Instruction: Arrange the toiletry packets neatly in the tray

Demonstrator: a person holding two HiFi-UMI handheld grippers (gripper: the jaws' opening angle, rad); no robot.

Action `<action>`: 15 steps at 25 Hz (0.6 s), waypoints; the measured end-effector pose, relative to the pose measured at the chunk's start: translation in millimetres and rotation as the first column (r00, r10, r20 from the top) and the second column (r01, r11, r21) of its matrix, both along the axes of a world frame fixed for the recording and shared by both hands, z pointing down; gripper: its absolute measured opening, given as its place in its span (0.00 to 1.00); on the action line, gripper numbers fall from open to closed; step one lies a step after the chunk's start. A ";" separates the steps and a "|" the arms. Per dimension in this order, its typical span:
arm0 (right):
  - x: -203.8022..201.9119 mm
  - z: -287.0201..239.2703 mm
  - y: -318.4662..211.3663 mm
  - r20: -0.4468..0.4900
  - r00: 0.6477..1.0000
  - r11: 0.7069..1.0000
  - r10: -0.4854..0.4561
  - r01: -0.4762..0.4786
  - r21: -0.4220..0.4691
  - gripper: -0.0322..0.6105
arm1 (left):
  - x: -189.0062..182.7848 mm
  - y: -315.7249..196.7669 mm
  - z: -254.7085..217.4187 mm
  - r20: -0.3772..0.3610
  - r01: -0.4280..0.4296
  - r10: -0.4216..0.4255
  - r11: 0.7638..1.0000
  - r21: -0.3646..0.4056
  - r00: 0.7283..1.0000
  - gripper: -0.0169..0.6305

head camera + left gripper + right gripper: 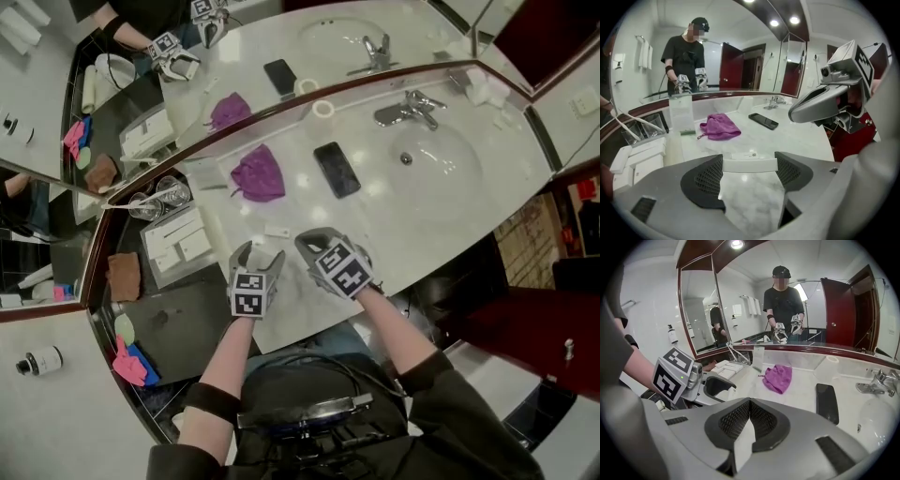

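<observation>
— While the white toiletry packet (750, 166) sits crosswise in the left gripper (749, 161), pinched end to end by the pads so its long axis spans the gap, where is the tray?

— To the left and a little beyond, at the mirror-side end of the counter. The tray (150, 253) already holds white packets lying in rows. The left hand is plainly the nearer one, so I judge the carry goes leftward with it.

— And the right gripper (750, 404)?

— Pressed together on nothing, just beside the left.

— Anything else loose?

— 1 more small packet (277, 230) lies flat on the marble just ahead of the held one, near a purple cloth (258, 175) and a black phone (336, 169).

— Any writing?

— Dark print on that loose packet, too small to read. The cubes carry only square markers.
</observation>
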State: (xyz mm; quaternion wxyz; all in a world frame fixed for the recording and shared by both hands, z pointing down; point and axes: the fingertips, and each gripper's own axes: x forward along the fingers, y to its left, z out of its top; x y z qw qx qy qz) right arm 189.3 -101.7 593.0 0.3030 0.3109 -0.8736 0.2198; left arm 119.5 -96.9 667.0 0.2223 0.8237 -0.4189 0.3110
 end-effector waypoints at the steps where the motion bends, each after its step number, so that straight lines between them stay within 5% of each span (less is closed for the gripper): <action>1: 3.3 1.8 -2.3 -0.001 1.000 1.000 0.000 0.000 -0.002 0.08 | 3.1 -1.9 7.6 0.006 0.004 -0.004 1.000 -0.011 1.000 0.56; 15: 28.1 24.7 -7.1 0.001 1.000 0.999 -0.009 0.009 -0.045 0.08 | 29.1 -12.3 41.7 0.000 0.034 -0.034 0.996 -0.076 0.999 0.56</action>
